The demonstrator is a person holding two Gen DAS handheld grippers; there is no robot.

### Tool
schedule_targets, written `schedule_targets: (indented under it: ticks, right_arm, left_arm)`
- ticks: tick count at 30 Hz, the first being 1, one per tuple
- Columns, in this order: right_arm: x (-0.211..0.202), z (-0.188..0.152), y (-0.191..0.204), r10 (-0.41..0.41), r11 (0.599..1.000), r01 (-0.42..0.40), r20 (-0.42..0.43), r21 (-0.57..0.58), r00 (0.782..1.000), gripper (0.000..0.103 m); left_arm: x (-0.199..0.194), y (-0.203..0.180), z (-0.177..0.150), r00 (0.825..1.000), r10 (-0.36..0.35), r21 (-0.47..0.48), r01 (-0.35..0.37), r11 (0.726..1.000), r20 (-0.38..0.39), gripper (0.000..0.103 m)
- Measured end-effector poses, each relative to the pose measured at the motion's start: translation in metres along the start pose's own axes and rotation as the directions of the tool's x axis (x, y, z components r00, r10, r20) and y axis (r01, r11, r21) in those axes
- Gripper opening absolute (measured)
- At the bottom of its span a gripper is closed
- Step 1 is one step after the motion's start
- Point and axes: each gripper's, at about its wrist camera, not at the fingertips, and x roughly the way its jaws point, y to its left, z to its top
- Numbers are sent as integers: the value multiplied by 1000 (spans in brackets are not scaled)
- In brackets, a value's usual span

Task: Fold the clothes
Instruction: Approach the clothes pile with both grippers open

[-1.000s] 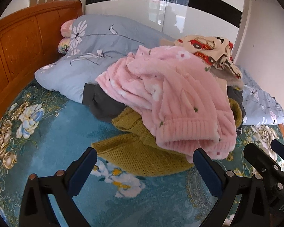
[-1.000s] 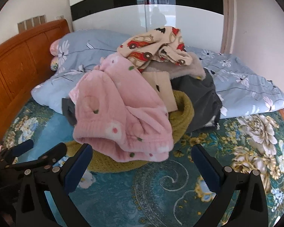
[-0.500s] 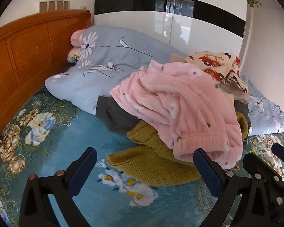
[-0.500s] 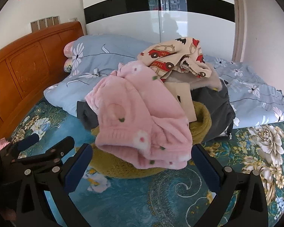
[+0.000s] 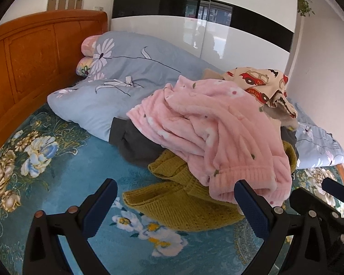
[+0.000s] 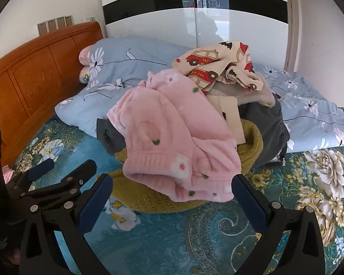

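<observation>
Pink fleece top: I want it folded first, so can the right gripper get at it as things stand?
Probably yes. The pink fleece top lies on top of the clothes pile, its hem hanging toward the right gripper, whose jaws are open and empty. Only the yellow knit lies beneath; nothing covers the hem.

Home bedroom: wooden headboard (image 5: 34, 52), floral bedspread (image 5: 57, 171), blue duvet (image 5: 130, 80), glossy wardrobe (image 6: 195, 20).

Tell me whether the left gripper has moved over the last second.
Yes. The left gripper has pulled back and swung left: in its view the wooden headboard shows more, and the pink fleece sits further right.
</observation>
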Motion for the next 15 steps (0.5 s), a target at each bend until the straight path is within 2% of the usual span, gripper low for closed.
schedule_targets:
  ticks: [4, 15]
  right_arm:
    - [8, 3, -2, 20, 999, -20, -19, 39, 1000, 103]
    - [24, 3, 5, -2, 999, 4, -31, 49, 1000, 103]
  left_arm:
    - [6, 2, 2, 1000, -4, 0, 4, 1000, -7, 103]
    - [26, 12, 0, 999, -16, -24, 15, 1000, -39, 103]
